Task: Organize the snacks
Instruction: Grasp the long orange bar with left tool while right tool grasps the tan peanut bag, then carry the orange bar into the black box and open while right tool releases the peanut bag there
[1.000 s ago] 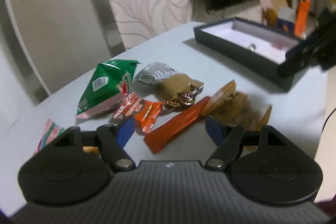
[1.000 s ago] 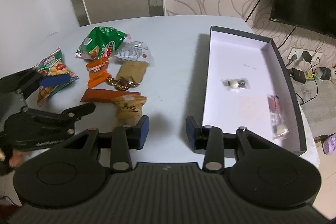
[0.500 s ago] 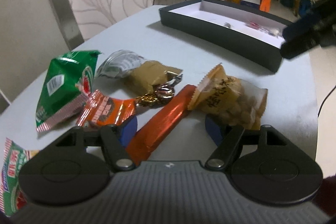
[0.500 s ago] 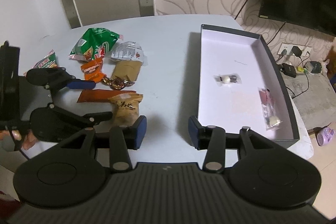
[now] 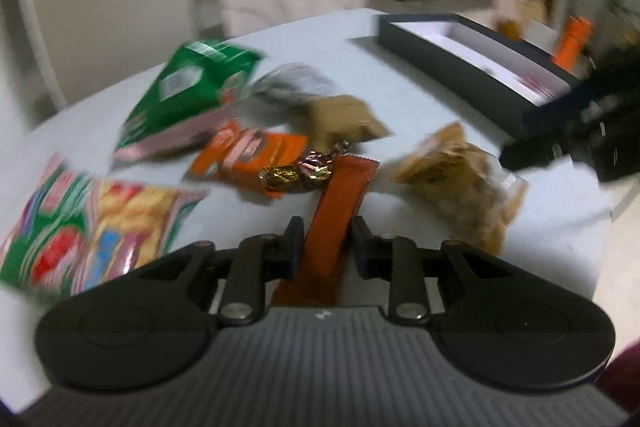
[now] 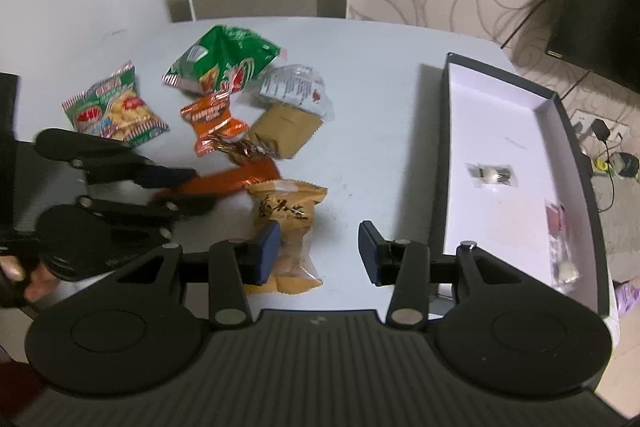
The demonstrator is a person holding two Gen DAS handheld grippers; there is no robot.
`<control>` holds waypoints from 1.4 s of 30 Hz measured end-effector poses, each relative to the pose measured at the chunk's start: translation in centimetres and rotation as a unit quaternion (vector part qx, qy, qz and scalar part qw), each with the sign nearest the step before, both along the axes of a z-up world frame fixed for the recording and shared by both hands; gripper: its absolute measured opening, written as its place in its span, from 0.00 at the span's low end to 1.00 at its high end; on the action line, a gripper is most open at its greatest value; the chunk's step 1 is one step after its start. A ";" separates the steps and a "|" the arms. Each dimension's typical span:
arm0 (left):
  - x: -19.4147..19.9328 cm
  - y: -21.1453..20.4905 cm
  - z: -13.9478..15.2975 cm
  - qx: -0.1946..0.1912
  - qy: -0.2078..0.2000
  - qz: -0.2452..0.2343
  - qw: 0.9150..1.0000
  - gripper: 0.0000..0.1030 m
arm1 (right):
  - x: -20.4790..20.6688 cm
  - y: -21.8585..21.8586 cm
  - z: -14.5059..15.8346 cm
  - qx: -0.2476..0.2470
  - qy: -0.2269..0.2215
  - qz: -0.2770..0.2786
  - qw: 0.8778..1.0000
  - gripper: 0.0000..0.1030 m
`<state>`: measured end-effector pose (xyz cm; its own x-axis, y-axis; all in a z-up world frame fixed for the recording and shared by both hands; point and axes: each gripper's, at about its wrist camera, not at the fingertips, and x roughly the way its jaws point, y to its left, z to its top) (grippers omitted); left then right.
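Left hand-held gripper [image 5: 325,241], jaws just closed, clamps one orange bar [image 5: 335,211]; right hand-held gripper [image 6: 318,251] spread, empty; seven snack packs on table [image 6: 380,131], two in box [image 6: 568,123].

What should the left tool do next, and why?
Probably lift the orange bar and carry it toward the box. The left tool has just closed on the bar, which still lies among the other snacks on the table.

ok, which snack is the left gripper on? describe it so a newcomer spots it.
On the pale table, left of the dark box, lies a snack pile. At its near edge, the long orange-red bar sits between the left gripper fingers: the only long, narrow wrapper.
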<state>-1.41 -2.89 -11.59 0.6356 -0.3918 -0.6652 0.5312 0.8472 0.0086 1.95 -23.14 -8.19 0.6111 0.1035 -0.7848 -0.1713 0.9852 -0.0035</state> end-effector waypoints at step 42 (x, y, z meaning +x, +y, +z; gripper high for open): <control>-0.8 -1.2 1.4 0.002 -0.017 0.003 1.000 0.23 | 0.6 1.2 -1.9 0.017 0.011 0.019 1.000 0.41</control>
<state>-2.18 -4.07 -10.18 0.6599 -0.3844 -0.6456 0.5250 0.8505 0.0303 2.53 -21.98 -10.13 0.5882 0.1529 -0.7941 -0.2086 0.9774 0.0337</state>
